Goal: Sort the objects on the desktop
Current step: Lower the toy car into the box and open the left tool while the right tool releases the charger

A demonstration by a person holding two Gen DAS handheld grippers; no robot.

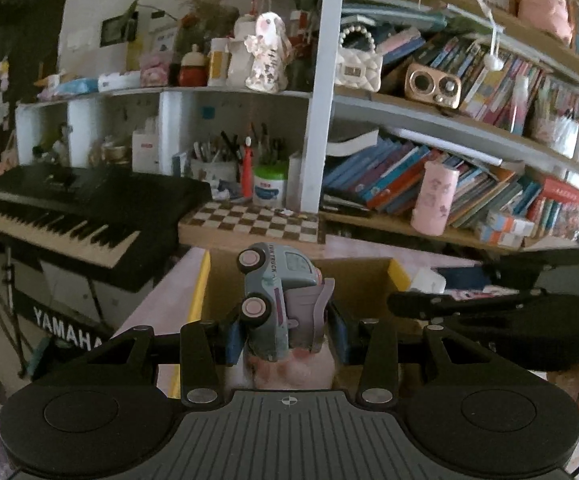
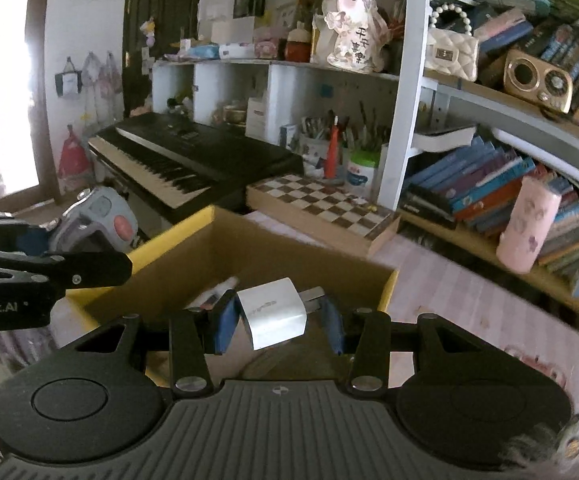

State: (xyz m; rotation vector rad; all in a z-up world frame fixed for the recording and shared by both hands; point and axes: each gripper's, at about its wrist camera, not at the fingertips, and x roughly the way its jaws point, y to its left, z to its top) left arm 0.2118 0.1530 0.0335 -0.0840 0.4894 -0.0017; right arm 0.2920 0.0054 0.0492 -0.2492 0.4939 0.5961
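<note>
The left gripper [image 1: 287, 330] is clamped on the toy truck [image 1: 275, 300], nose up, above the cardboard box [image 2: 225, 248]. The right gripper's [image 2: 279, 320] fingers pinch the white charger [image 2: 273, 314], prongs sideways; box directly below both.

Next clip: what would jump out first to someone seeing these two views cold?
A toy truck clamped on its side in the left gripper, and a white charger in the right gripper, both over an open cardboard box. Behind stand a black keyboard at left and crowded bookshelves at right.
</note>
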